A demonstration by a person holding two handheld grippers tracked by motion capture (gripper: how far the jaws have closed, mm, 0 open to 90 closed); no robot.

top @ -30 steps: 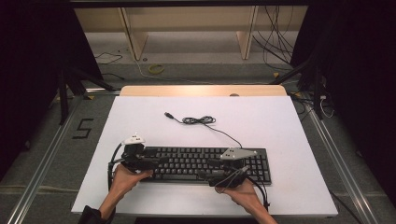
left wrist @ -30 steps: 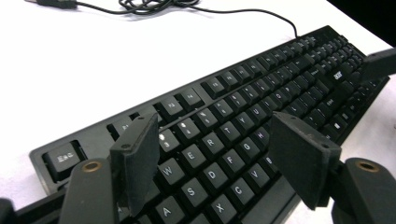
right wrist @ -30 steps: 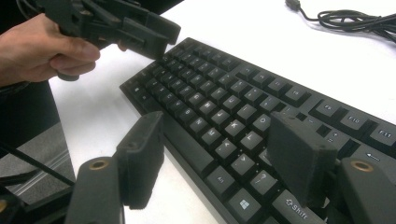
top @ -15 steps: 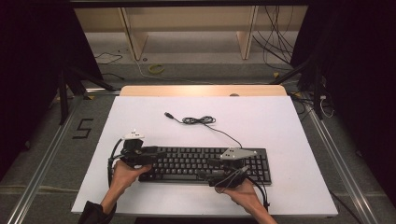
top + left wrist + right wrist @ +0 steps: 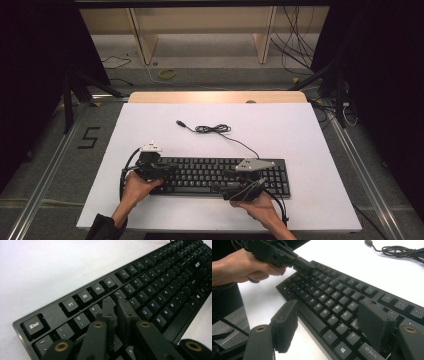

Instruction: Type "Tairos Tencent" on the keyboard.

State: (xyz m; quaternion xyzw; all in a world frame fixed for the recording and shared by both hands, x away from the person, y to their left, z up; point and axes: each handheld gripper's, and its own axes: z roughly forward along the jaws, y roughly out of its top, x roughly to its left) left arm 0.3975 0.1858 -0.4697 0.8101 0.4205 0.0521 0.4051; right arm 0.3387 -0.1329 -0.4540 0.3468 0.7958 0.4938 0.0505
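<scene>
The black keyboard [image 5: 220, 175] lies flat near the worktop's front edge, its cable [image 5: 212, 129] coiled loosely toward the middle. The left gripper [image 5: 117, 308], jaws pinched together, tips down onto the number-row keys, apparently pressing them. The right gripper [image 5: 329, 322] hangs spread wide over the near-edge keys, grasping nothing. Key-pressing looks underway; most keys seem untouched.

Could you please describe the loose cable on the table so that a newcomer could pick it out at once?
Start at the white table, then find the black keyboard near its front edge. Behind the keyboard, toward the middle of the table, lies the thin black cable, partly coiled, with a plug at its free left end. It runs to the keyboard's back edge, and nothing else lies loose there.
</scene>
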